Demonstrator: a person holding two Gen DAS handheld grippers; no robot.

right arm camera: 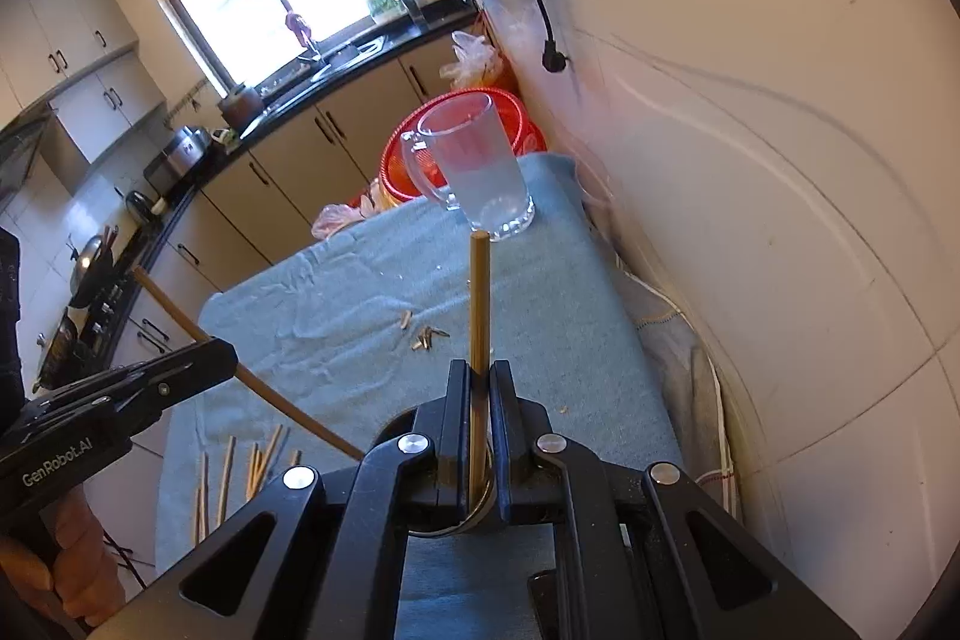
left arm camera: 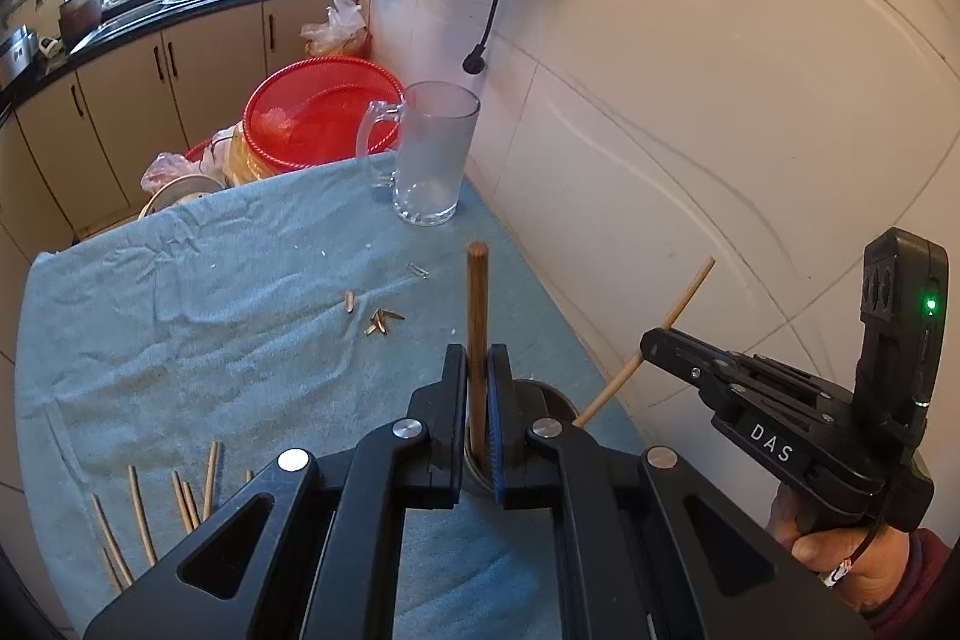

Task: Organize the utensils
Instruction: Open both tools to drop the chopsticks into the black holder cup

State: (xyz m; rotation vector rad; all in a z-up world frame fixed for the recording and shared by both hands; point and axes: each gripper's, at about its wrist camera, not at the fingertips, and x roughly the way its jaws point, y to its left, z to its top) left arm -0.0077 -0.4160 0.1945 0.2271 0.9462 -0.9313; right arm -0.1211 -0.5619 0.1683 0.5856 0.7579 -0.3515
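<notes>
In the left wrist view my left gripper [left arm camera: 478,358] is shut on a dark brown chopstick [left arm camera: 477,292] that stands upright. Its lower end dips into a metal cup [left arm camera: 549,397] just beneath the fingers. To the right, my right gripper [left arm camera: 651,340] is shut on a pale chopstick [left arm camera: 690,289] slanting down toward the same cup. In the right wrist view the right gripper [right arm camera: 480,370] pinches that pale chopstick [right arm camera: 480,292] above the cup's rim [right arm camera: 474,517]. The left gripper [right arm camera: 225,349] holds the brown chopstick [right arm camera: 168,304] at the left. Several loose chopsticks [left arm camera: 141,505] lie on the cloth.
A blue-green cloth [left arm camera: 180,328] covers the table. A glass mug [left arm camera: 435,154] stands at its far end, with small wood bits [left arm camera: 381,322] in the middle. A red basin [left arm camera: 324,112] sits beyond the far edge. A tiled wall [left arm camera: 720,130] runs close along the right side.
</notes>
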